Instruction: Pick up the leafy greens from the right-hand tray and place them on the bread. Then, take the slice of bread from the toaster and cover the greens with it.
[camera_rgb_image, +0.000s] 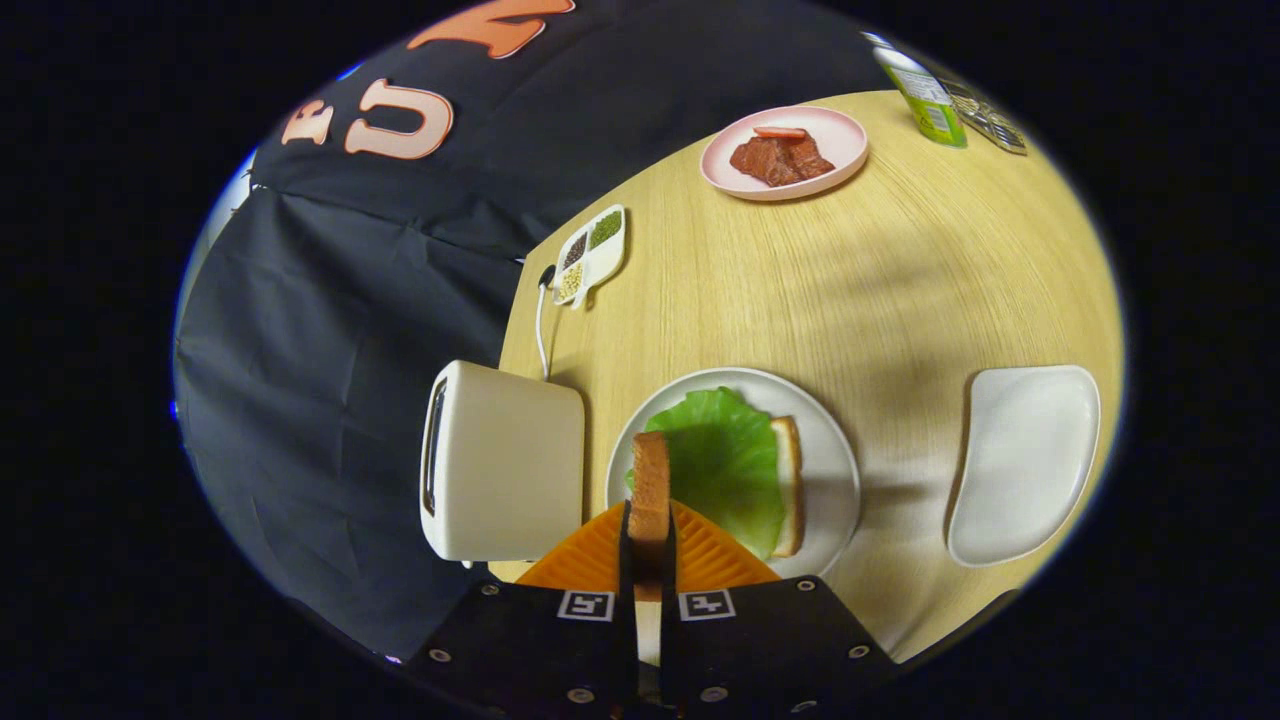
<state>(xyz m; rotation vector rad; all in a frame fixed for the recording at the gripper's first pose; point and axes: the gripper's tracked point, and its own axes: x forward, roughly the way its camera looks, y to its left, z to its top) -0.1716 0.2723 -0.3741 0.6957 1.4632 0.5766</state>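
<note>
My gripper (649, 535) is shut on a slice of bread (650, 485), held edge-on between the two fingers. It hangs above the near rim of a round white plate (835, 470). On that plate lies a green lettuce leaf (725, 460) spread over another bread slice (788, 480), whose crust shows past the leaf's right side. A cream toaster (500, 460) stands just left of the plate, its slot side turned toward the booth wall.
An empty white tray (1020, 460) sits to the right of the plate. Farther off are a pink plate (830, 165) with meat, a small divided dish (592, 255) of seeds, and a green carton (925, 95). The toaster's cord (541, 330) runs along the table edge.
</note>
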